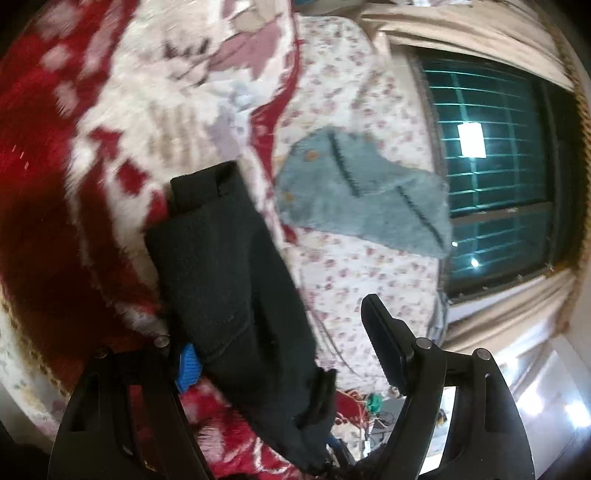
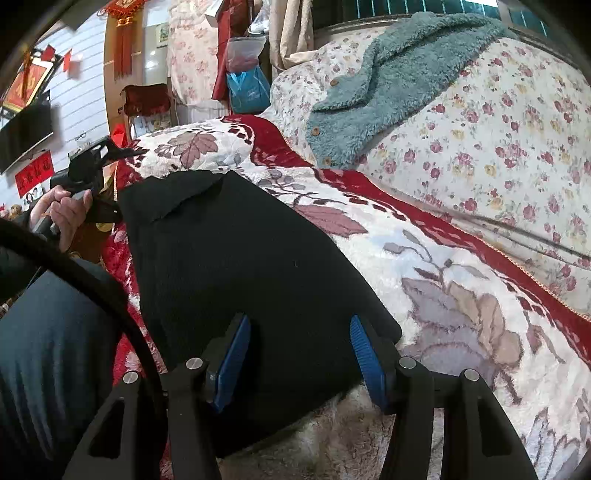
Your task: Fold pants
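Right wrist view: black pants [image 2: 236,266] on red floral blanket [image 2: 461,295]; both tools [image 2: 299,354] spread open.

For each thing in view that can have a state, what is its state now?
black pants: folded, lying flat on the blanket
left claw: open, pants cloth lies between its fingers
right claw: open, over the near edge of the pants
teal fleece garment: unfolded, lying on the floral quilt
curtain: drawn aside from the window
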